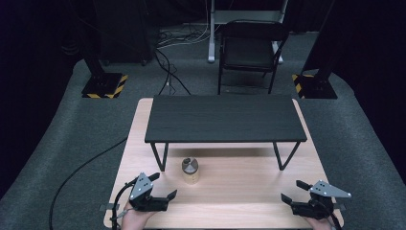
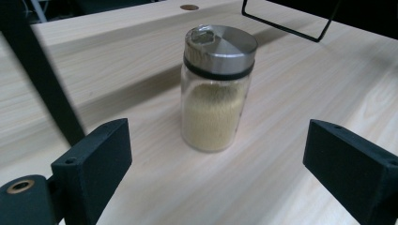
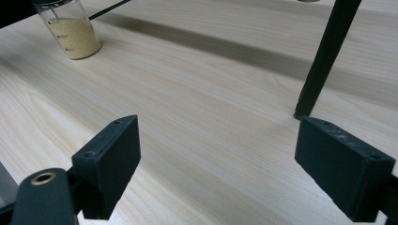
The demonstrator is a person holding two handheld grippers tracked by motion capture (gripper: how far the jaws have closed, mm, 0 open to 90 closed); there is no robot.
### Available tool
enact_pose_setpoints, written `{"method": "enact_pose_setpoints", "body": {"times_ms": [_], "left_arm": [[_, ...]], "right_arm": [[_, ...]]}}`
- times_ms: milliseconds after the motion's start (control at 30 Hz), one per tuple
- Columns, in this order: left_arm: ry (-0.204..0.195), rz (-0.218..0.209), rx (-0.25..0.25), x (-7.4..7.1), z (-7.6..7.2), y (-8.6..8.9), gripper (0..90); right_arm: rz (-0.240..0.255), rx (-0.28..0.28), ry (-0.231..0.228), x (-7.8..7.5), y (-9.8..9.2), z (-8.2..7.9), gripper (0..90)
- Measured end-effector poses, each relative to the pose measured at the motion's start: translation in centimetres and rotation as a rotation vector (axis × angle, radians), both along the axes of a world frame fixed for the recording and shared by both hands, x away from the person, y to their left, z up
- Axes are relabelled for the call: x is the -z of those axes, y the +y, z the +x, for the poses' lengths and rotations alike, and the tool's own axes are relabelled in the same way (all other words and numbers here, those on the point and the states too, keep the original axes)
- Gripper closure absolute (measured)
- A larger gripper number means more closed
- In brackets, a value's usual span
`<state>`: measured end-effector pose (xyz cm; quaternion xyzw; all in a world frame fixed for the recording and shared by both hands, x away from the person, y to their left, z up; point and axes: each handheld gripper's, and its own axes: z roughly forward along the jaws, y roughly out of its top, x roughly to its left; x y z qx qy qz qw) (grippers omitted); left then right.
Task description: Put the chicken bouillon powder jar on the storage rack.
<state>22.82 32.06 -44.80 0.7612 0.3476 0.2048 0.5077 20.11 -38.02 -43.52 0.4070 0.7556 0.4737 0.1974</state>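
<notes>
A small glass jar (image 1: 190,171) stands upright on the light wood tabletop (image 1: 239,191), just in front of the black shelf (image 1: 225,118) that spans the tabletop on thin wire legs. The jar sits near the shelf's left leg (image 1: 160,155), a little to its right. From the left gripper view the jar (image 2: 217,89) is clear glass, filled roughly two thirds with a pale yellow, fine-grained powder; a brushed metal cap (image 2: 221,46) with a black band closes it, and a small flap sits at the cap's 11 o'clock edge. No label or writing can be read on it.

The left gripper (image 1: 163,186) rests at the tabletop's near edge, at about 7 o'clock from the jar, its fingers (image 2: 94,164) spread wide and grasping nothing, the jar standing apart between and beyond them. The right gripper (image 1: 295,191) lies well apart at about 4 o'clock from the jar, fingers (image 3: 110,159) likewise released and empty; in its view the jar (image 3: 70,28) appears at 11 o'clock and a shelf leg (image 3: 324,56) at 1 o'clock
</notes>
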Motion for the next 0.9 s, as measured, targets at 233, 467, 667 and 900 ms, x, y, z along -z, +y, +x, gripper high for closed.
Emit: {"method": "enact_pose_setpoints", "body": {"times_ms": [233, 467, 667, 900], "left_arm": [[0.002, 0.007, -0.02, -0.1, 3.2, -3.2, 8.9], [0.011, 0.047, 0.013, -0.5, 5.9, -5.7, 9.5], [0.016, 0.045, 0.059, 0.0, 7.1, -5.5, 31.4], [0.012, 0.066, 0.063, -0.4, 6.8, -5.7, 32.3]], "right_arm": [[0.004, -0.002, 0.008, 0.0, -0.1, 0.1, 14.4], [0.006, -0.008, 0.011, 0.1, -0.1, 0.2, 14.7], [0.012, -0.008, 0.011, 0.1, -0.3, 0.2, 14.9], [0.008, -0.011, 0.012, 0.1, -0.2, 0.2, 15.0]]}}
